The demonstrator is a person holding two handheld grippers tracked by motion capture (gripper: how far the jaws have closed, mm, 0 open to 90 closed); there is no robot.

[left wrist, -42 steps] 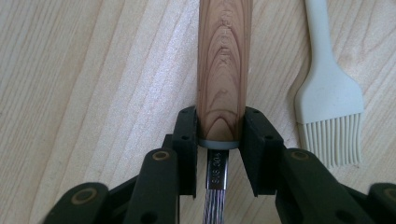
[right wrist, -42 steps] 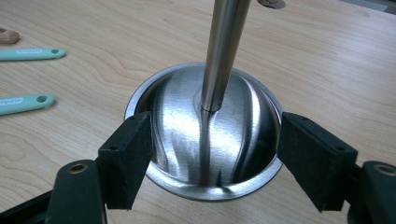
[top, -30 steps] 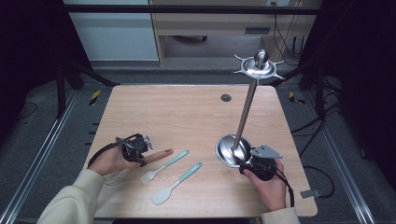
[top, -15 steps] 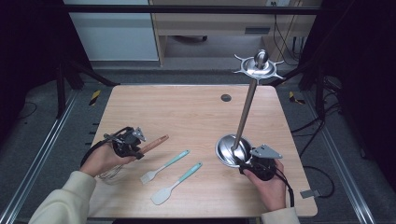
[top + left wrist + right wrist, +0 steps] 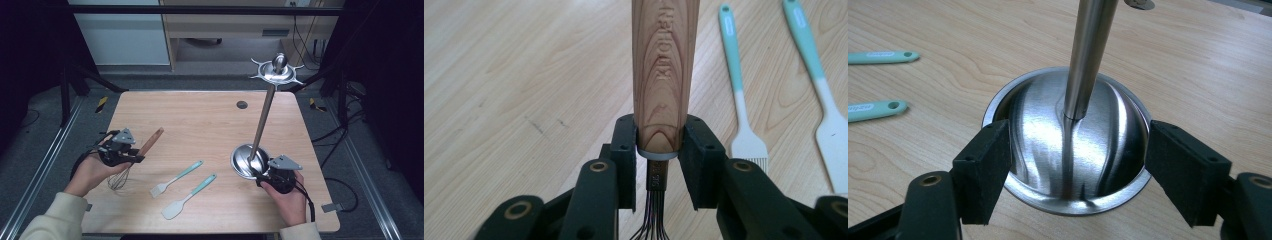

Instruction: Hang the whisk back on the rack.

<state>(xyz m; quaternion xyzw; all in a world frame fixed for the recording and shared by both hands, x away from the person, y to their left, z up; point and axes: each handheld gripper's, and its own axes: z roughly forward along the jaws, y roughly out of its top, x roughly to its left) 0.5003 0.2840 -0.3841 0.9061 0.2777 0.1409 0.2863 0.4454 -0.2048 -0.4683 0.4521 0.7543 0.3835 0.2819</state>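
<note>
My left gripper (image 5: 131, 153) is shut on a whisk's wooden handle (image 5: 151, 141) at the table's left side. The handle points away to the right and the wire loops (image 5: 119, 179) trail back beside the hand. In the left gripper view both pads clamp the handle (image 5: 664, 75) just above its metal collar, with my left gripper (image 5: 659, 162) shut round it. My right gripper (image 5: 263, 170) is at the front right, its jaws against both sides of a steel utensil stand's domed base (image 5: 245, 161). That dome (image 5: 1068, 145) sits between my right gripper (image 5: 1075, 167) pads. The pole (image 5: 262, 120) rises to a hooked crown (image 5: 276, 72).
A teal-handled brush (image 5: 175, 177) and a teal-handled spatula (image 5: 187, 196) lie side by side at the table's front middle; both also appear in the left gripper view, brush (image 5: 744, 100) and spatula (image 5: 824, 100). A small round hole (image 5: 242, 104) sits near the far edge.
My left gripper has moved left with the whisk, and the handle has swung from pointing right to pointing away and right. The right gripper and stand have stayed put.
</note>
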